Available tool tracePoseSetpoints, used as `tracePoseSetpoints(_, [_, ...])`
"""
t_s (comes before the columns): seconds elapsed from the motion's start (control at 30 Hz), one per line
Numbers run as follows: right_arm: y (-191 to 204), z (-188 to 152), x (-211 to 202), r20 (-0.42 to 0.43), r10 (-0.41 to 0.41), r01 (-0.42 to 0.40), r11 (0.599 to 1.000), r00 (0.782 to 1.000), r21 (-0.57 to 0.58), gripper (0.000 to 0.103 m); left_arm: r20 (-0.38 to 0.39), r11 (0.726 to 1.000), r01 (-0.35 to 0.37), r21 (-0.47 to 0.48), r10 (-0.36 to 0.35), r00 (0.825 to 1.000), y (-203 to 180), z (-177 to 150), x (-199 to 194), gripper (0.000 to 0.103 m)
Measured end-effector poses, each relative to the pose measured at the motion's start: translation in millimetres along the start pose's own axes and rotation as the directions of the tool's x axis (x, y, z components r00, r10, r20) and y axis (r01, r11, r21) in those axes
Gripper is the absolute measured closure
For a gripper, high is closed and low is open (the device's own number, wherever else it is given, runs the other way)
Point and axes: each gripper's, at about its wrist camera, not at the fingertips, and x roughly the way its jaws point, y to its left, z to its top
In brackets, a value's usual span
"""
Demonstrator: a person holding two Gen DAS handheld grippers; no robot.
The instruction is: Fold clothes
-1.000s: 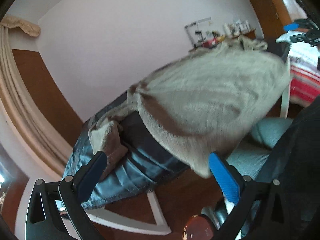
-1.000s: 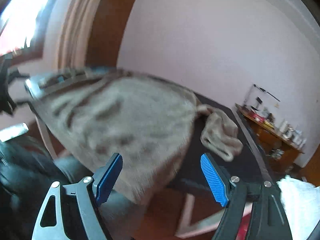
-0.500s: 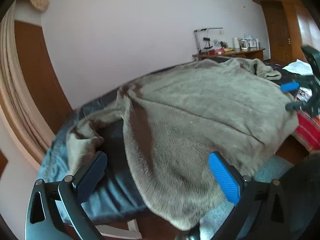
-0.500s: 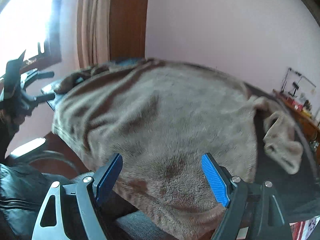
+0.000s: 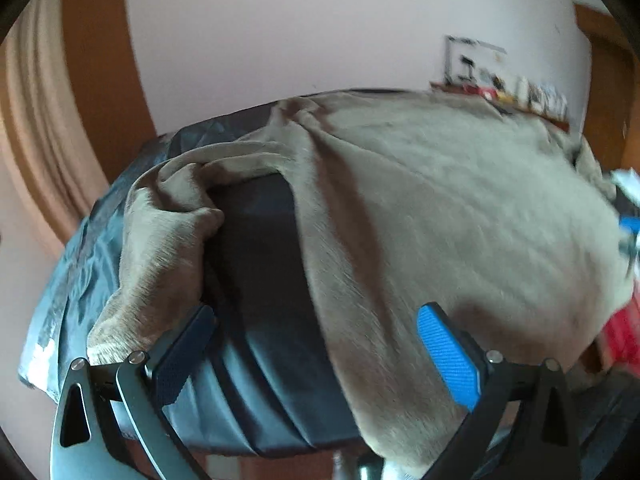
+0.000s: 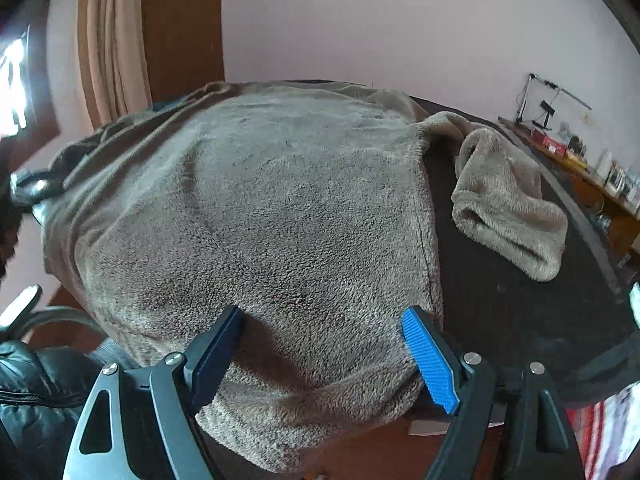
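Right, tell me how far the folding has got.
Done: the fleece top lies spread over the table, hem hanging off the near edge. In hand: nothing; the left claw and right claw are both open. Left: every fold; the sleeve is still bunched.

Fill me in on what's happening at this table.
A person is folding clothes with a handheld gripper in each hand. A grey-brown fleece garment lies spread over the dark table, its hem hanging off the near edge and one sleeve bunched to the side. The left gripper and the right gripper are both open over the near hem, gripping nothing yet.
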Motion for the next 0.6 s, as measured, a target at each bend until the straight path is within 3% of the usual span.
tracePoseSetpoints(0.27, [-12, 19, 3, -0.061, 0.032, -0.033, 0.999, 0.998, -0.011, 0.020, -0.036, 0.985, 0.010, -0.175, -0.017, 0.999, 40, 64, 51, 0.000])
tracePoseSetpoints(0.43, [-44, 51, 6, -0.034, 0.094, -0.090, 0.991, 0.995, 0.094, 0.020, -0.091, 0.964, 0.052, -0.262, -0.078, 0.993, 49, 87, 89, 0.000])
tracePoseSetpoints(0.6, [-69, 81, 24, -0.007, 0.092, -0.089, 0.980, 0.996, 0.177, 0.020, -0.166, 0.966, 0.008, -0.260, -0.053, 0.985, 47, 106, 123, 0.000])
